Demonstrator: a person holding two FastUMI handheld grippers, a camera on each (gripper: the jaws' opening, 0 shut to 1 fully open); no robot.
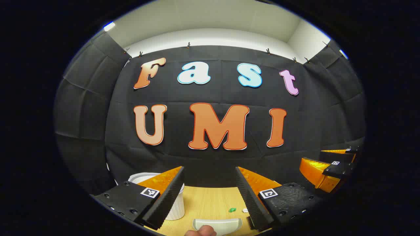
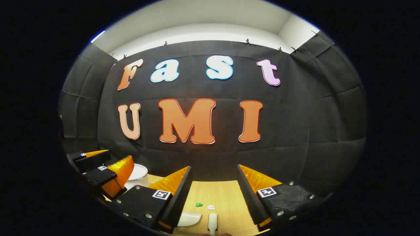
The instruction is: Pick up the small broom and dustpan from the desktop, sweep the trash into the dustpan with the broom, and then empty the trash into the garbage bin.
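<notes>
While both my tongs hang open and empty above the bench (image 2: 226,193), the left tongs (image 1: 210,193) are over the white dustpan (image 1: 217,225), with the white garbage bin (image 1: 175,206) at their left. The right tongs (image 2: 213,196) are over the broom (image 2: 212,223), near the green scrap (image 2: 199,205) and white scrap (image 2: 211,207). I judge both tools light, stiff, slightly slippery plastic, so I would grasp each by its handle.

Left gripper (image 1: 210,193) is up, jaws spread wide, gripping nothing. Right gripper (image 2: 213,193) hangs level alongside it, jaws just as wide and empty. The two sit side by side, apart, both pointing toward the far wall.
</notes>
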